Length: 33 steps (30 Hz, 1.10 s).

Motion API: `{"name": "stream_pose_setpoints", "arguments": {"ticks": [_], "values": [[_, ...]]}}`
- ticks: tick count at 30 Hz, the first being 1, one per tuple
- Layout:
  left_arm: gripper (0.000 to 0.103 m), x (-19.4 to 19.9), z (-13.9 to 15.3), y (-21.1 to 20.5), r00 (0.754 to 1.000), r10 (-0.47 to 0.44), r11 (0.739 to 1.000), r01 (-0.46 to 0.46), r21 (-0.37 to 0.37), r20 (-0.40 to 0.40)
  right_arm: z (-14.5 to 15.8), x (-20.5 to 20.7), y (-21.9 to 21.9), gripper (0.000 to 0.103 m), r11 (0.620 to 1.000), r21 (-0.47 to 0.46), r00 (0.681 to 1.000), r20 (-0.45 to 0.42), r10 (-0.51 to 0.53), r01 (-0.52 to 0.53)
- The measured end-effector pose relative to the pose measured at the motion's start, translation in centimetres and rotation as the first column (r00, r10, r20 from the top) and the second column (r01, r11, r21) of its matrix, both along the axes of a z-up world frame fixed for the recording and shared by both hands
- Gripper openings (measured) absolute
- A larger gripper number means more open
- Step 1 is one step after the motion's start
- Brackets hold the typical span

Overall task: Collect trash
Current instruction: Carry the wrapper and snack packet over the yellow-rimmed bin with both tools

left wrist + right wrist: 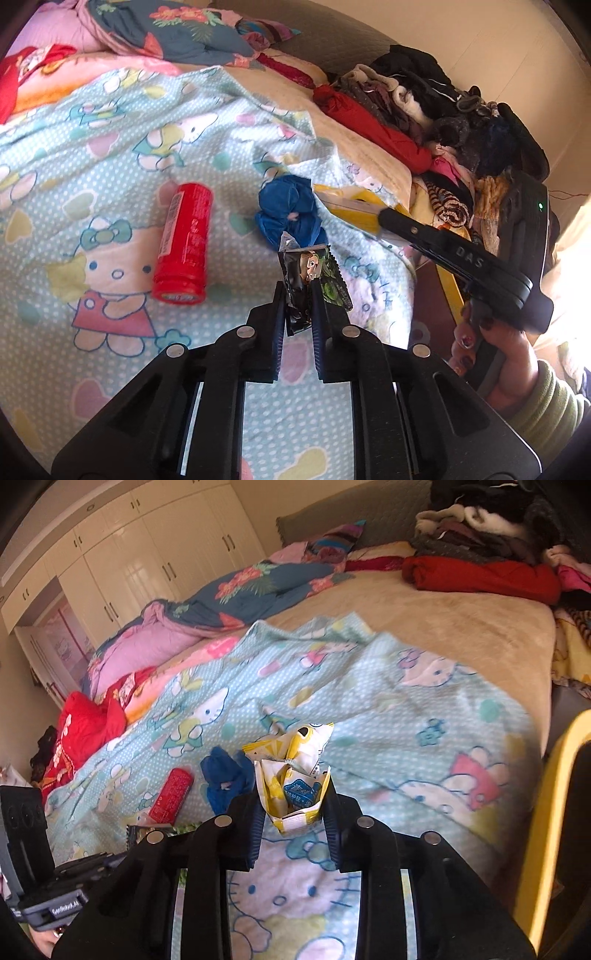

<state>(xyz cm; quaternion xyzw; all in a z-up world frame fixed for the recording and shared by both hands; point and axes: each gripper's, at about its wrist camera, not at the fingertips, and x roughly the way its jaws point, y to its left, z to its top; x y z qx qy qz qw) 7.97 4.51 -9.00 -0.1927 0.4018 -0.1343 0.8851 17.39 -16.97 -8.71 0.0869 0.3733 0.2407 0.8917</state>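
My left gripper (298,286) is shut on a dark snack wrapper (310,273) with a cartoon face, held just above the Hello Kitty blanket (110,155). My right gripper (291,786) is shut on a crumpled yellow-and-white wrapper (295,771); it also shows in the left wrist view (354,206), right of the blue item. A red cylindrical can (183,242) lies on the blanket to the left; it shows in the right wrist view (171,797). A crumpled blue item (290,208) lies just beyond the dark wrapper, also in the right wrist view (225,781).
A pile of clothes (424,110) sits at the bed's right side. Folded quilts (229,598) and a red cloth (88,723) lie at the far side. A yellow-rimmed object (550,812) stands by the bed's right edge. White wardrobes (129,554) line the wall.
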Motion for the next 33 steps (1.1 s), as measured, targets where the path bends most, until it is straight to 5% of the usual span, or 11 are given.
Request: {"name": "stream_pose_setpoints", "arguments": {"ticks": [33], "values": [[0.008,1.3,5.2,-11.0,0.968,-0.207,0.978,0.199,0.064,0.142,5.6,-4.0,-15.6,0.027,0.95,0.128,0.953,0.066,-0.294,0.284]]}}
